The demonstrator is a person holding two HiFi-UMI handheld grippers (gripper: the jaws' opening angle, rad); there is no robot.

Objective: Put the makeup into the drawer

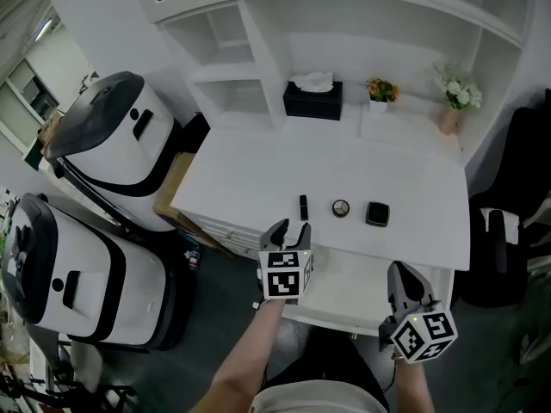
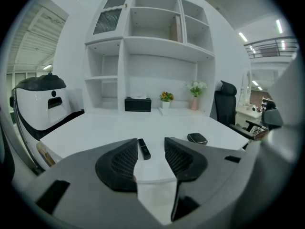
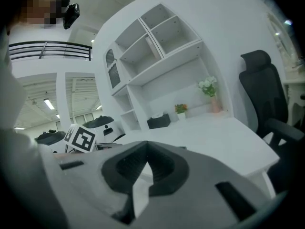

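Note:
Three makeup pieces lie near the front edge of the white desk (image 1: 258, 175): a black lipstick tube (image 1: 303, 206), a round compact (image 1: 341, 207) and a square black compact (image 1: 377, 213). Below that edge a white drawer (image 1: 353, 284) stands pulled out. My left gripper (image 1: 291, 231) hovers just short of the lipstick tube, open with nothing between its jaws. In the left gripper view the lipstick tube (image 2: 143, 148) shows through the gap of the left gripper (image 2: 151, 152), with the square compact (image 2: 197, 138) to the right. My right gripper (image 1: 401, 275) hangs over the drawer's right end; the right gripper (image 3: 145, 147) is shut and empty.
A black tissue box (image 1: 312, 100), a small orange flower pot (image 1: 381, 90) and a vase of white flowers (image 1: 456, 93) stand at the back of the desk under white shelves. A black chair (image 1: 516, 196) is at the right. Two large white machines (image 1: 112, 140) and a cardboard box (image 1: 172, 188) crowd the left.

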